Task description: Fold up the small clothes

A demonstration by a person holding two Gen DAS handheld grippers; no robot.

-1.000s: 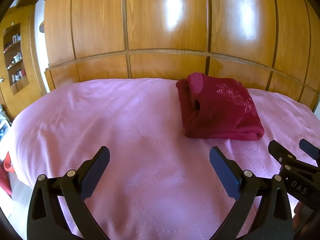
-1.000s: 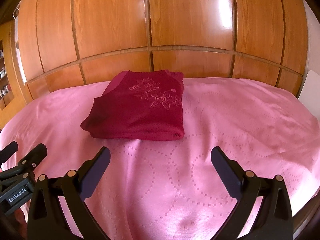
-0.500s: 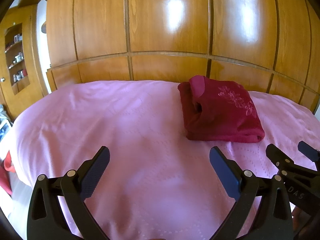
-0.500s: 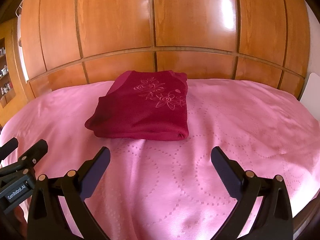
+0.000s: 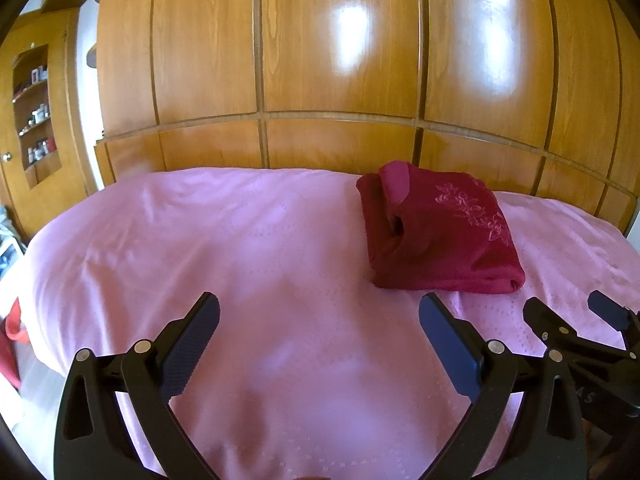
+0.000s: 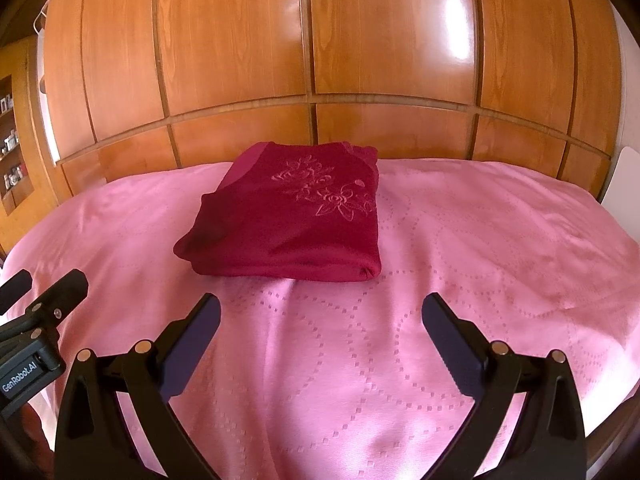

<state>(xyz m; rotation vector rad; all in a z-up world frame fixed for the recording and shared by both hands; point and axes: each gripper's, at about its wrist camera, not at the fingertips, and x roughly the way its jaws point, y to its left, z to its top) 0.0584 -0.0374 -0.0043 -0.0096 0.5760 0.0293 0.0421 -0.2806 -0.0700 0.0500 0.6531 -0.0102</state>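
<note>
The pink bedspread [image 6: 460,280] is lying wide beneath both tools, wooden panelling [image 6: 360,60] rising behind it. The folded dark red garment [image 6: 288,220] is sitting on it near the headboard, embroidered flowers facing up. The right gripper [image 6: 320,320] is hovering just short of its near edge, fingers spread, gripping nothing. The left gripper [image 5: 320,320] is gaping too, with the garment lying ahead and off to its right

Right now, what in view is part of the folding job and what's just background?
Job:
- folded maroon garment on the pink bedspread
- left tool, open, empty
- right tool, open, empty

Background:
- wooden wall panels
- shelf niche with small bottles
- red item off the bed's left edge
</note>
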